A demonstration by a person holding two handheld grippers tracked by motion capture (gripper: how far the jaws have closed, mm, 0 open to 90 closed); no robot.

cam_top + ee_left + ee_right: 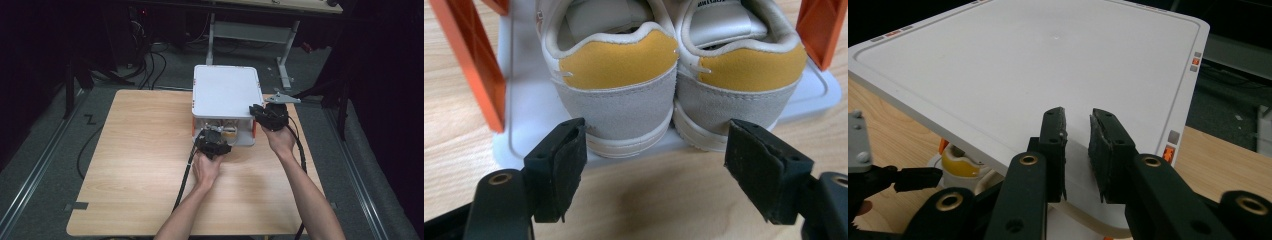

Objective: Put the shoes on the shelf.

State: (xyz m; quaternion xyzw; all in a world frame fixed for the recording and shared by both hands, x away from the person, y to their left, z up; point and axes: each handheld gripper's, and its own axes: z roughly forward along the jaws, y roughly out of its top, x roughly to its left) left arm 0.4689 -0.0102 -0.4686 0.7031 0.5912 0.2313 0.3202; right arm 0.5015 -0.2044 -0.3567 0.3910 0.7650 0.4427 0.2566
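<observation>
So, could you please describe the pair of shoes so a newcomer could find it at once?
On the wooden table stands a white two-level rack with orange posts. The shoes sit on its lower shelf, heels outward: grey suede with mustard-yellow heel tabs.

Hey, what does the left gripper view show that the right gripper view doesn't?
Left gripper view: the heels of two shoes, grey with yellow patches, side by side on the rack's white bottom shelf between orange posts, with the left gripper open in front of them.

Right gripper view: the rack's flat white top, with the right gripper nearly closed at its edge.

Both: the wooden table and part of the white rack.
</observation>
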